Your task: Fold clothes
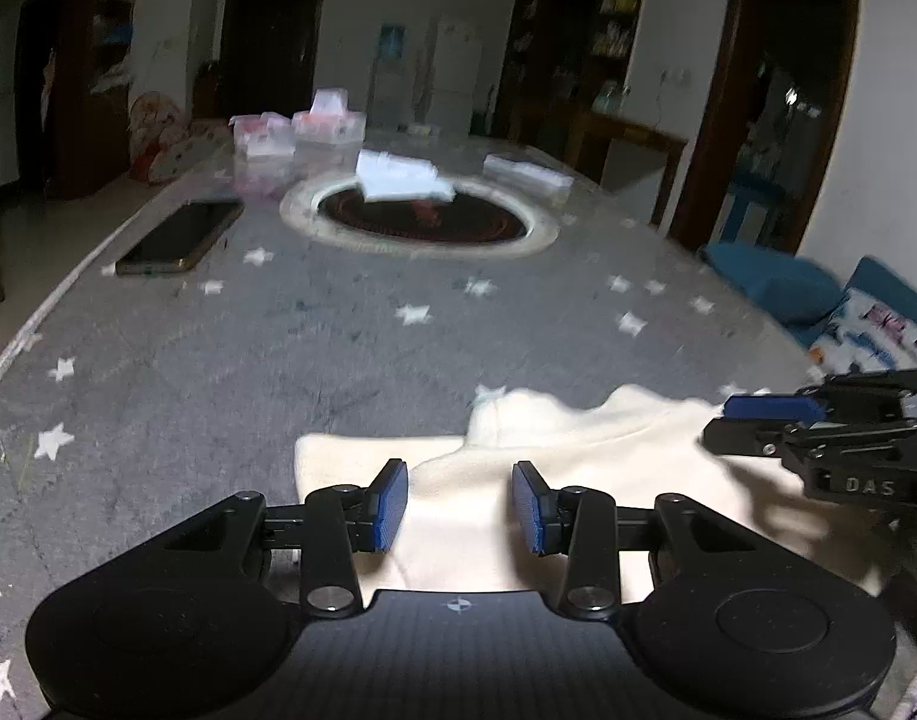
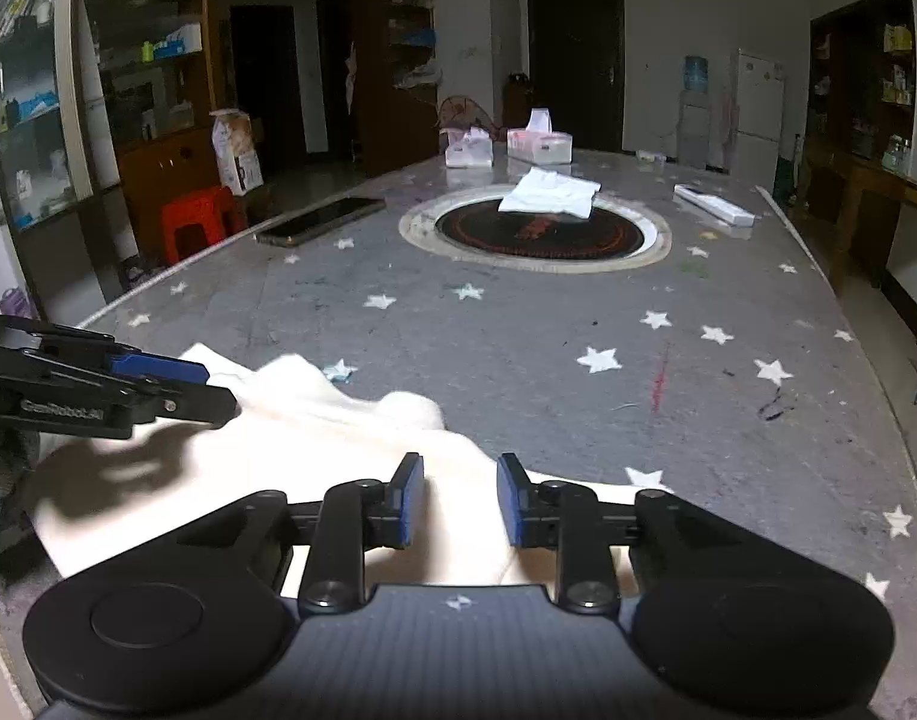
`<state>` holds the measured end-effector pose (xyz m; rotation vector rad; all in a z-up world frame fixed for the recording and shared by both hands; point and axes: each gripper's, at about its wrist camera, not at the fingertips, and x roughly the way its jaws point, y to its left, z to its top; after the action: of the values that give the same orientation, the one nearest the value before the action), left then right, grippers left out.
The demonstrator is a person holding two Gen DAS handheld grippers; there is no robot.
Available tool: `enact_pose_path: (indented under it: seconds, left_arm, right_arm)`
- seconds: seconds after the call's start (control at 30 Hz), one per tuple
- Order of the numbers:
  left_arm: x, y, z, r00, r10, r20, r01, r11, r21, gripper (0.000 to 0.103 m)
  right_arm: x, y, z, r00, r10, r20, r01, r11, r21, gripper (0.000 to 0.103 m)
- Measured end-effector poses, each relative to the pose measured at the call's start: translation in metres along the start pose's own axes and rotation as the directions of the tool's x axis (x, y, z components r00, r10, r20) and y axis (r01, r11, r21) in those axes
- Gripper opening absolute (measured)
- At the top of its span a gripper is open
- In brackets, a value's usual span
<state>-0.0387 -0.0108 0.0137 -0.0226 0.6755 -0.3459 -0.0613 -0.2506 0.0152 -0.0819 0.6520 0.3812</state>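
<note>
Cream garment (image 1: 578, 468) beneath both open-jawed hand-held grippers, starred table (image 1: 218, 372)

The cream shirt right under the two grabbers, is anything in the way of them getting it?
Nothing visible is. The cream shirt lies on the starry grey table cover, with the left gripper and right gripper open directly over it. The phone and white folded cloth sit much farther back.

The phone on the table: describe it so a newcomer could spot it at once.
Start at the round dark burner ring sunk in the star-patterned grey table. Left of it, near the table's edge, lies the phone: a flat black slab, the only dark glossy item; everything else loose there is white.
</note>
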Motion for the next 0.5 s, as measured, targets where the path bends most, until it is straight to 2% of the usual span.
enact_pose_path:
  seconds: [0.03,0.33,0.43,0.5]
  left_arm:
    - [0.000,-0.001,0.000,1.000,0.005,0.004,-0.005,1.000,0.010,0.041]
    - [-0.010,-0.005,0.003,1.000,0.005,0.022,-0.005,1.000,0.019,0.041]
    - [-0.004,-0.006,0.003,1.000,0.015,0.006,-0.016,1.000,0.023,0.041]
    - [-0.007,-0.006,0.003,1.000,0.014,0.011,-0.014,1.000,0.023,0.041]
  right_arm:
    - [0.006,-0.001,0.000,1.000,-0.006,-0.018,0.006,1.000,0.002,0.026]
    - [0.003,0.009,0.012,1.000,-0.003,-0.003,0.003,1.000,-0.017,0.026]
    - [0.017,0.013,0.012,0.999,-0.011,-0.051,0.010,0.999,-0.035,0.027]
    - [0.016,0.014,0.011,0.999,-0.015,-0.045,0.013,0.999,-0.044,0.027]
